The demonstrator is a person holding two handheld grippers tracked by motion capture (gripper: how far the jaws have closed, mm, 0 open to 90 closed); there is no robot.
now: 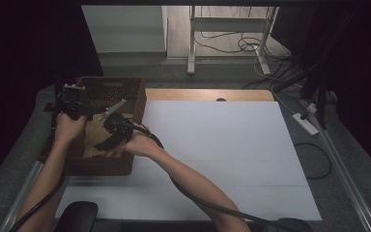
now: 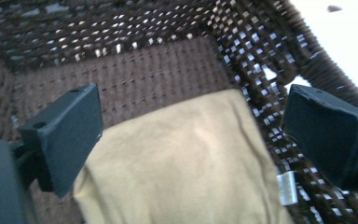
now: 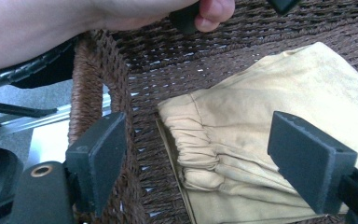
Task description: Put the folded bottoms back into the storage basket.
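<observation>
— Cloth (image 2: 182, 163), tan and soft, lay folded inside the dark woven wicker basket (image 1: 125, 166), gathered seam showing.

— And the tongs?

— Left gripper (image 2: 191, 135) and right gripper (image 3: 214, 158) both gaped wide above it, gripping nothing.

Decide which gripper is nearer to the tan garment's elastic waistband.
Right. The right gripper hovers open directly over the elastic waistband of the tan garment; the left gripper hovers open over the garment's plain far end in the wicker basket.

A folded cloth (image 2: 182, 163) is lying in a basket (image 1: 125, 89) sitting at the table's (image 1: 222, 140) left edge.
</observation>
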